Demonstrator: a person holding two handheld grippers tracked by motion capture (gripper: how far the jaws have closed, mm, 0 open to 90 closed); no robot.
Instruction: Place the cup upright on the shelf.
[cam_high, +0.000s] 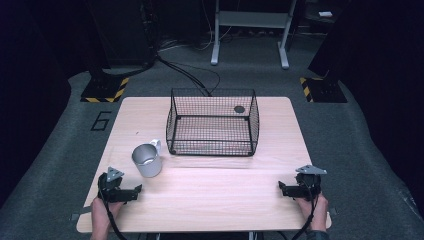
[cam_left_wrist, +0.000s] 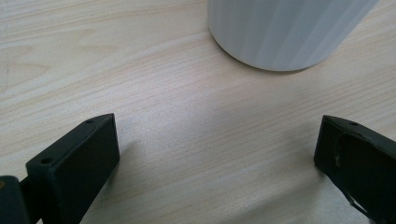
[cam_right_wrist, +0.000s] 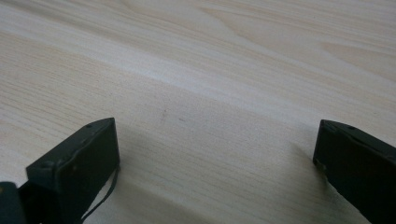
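A white mug (cam_high: 147, 160) stands upright on the tabletop (cam_high: 210, 195), just in front of the wire basket (cam_high: 212, 122). Both claws, left (cam_high: 136, 190) and right (cam_high: 281, 187), are held released, empty. The nearby mug could be knocked over by a careless left approach.

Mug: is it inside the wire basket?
No. In the high view the mug stands on the bare table, outside the wire basket and off its front left corner.

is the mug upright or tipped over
Upright: the mug stands on its base on the table, open rim facing up, handle at its side.
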